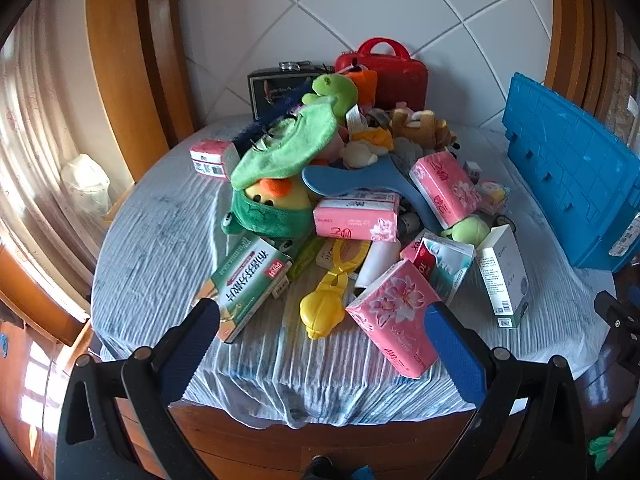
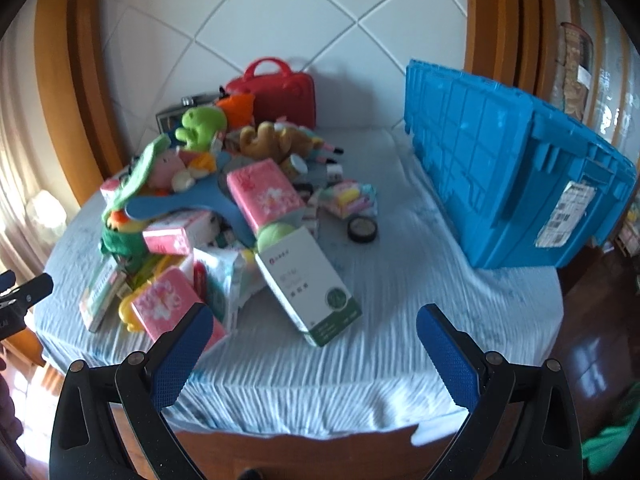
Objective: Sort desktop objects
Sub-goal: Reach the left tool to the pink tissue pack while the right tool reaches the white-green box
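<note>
Left wrist view: your left hand-held gripper (image 1: 322,326), jaws spread and empty, has the pink tissue pack (image 1: 394,316) at one o'clock, long axis toward seven; it's nearer than your right.

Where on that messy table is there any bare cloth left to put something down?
Bare cloth lies between the white and green box and the blue crate, and along the near edge. Another patch sits left of the green plush. The middle pile is crowded, up to the red case.
</note>
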A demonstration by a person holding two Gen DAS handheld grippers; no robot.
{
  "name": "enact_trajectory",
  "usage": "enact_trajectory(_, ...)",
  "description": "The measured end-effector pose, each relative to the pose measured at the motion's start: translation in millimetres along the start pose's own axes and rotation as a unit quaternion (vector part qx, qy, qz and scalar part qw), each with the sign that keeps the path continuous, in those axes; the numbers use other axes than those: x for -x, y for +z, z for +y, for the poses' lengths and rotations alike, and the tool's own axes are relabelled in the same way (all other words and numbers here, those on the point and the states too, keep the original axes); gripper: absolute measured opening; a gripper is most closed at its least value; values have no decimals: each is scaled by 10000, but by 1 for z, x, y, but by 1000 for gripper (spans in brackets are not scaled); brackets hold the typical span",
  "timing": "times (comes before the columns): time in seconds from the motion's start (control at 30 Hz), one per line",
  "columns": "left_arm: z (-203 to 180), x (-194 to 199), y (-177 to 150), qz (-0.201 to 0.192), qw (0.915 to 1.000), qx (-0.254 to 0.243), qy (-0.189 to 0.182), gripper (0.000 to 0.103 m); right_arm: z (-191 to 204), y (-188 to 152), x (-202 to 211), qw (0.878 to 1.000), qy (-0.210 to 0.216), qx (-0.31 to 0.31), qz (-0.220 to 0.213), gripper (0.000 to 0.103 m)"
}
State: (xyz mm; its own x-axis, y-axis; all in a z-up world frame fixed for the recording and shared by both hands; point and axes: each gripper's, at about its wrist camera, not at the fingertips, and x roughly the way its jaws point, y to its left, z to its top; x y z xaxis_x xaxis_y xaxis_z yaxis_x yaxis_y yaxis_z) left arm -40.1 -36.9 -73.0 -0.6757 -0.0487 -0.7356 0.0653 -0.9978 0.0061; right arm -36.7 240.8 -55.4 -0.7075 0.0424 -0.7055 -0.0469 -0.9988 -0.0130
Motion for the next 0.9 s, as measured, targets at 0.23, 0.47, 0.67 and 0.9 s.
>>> enact_trajectory(0.23, -26, -45, -11, 540, 9985, -58, 50, 103, -20, -7, -32, 9992, 34, -8, 405, 103)
enact_trajectory(0.47, -55, -71, -17, 787, 9940, 565, 500, 103, -47, 4, -80, 9949, 522, 497, 711, 103)
enact_trajectory(0.67, -85, -100, -29, 1059, 9830, 1147, 964, 103, -56, 8, -127, 9808, 1119, 1215, 1038, 103)
enact_trajectory(0.9, -102, -128, -29, 1457, 9694, 1591, 1168, 103, -54, 7, -170, 9653, 1550, 1524, 1449, 103)
